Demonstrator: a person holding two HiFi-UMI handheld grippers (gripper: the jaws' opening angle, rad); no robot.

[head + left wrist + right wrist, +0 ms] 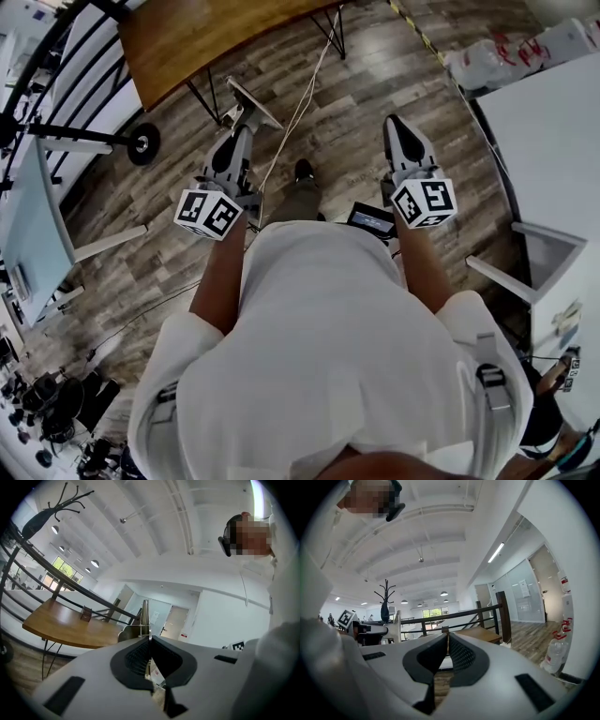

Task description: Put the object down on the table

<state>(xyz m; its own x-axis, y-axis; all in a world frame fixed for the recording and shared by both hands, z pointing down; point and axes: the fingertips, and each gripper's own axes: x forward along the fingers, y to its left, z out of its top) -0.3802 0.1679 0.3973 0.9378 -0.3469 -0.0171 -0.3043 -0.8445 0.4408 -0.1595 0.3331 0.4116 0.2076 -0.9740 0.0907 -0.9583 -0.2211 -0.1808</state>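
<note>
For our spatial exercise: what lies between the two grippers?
In the head view, a white cable and the person's shoe lie between the left gripper, shut on a flat plate, and the right gripper.

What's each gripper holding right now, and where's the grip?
The left gripper is shut on a thin flat plate, pinched at its near edge and seen edge-on between the jaws. The right gripper is shut and empty.

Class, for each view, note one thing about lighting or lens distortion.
Head view: fisheye bends the wooden table into a curve; glare on the floor. Left gripper view: black corners, bright ceiling lamps. Right gripper view: window washed out, strip light glaring.
</note>
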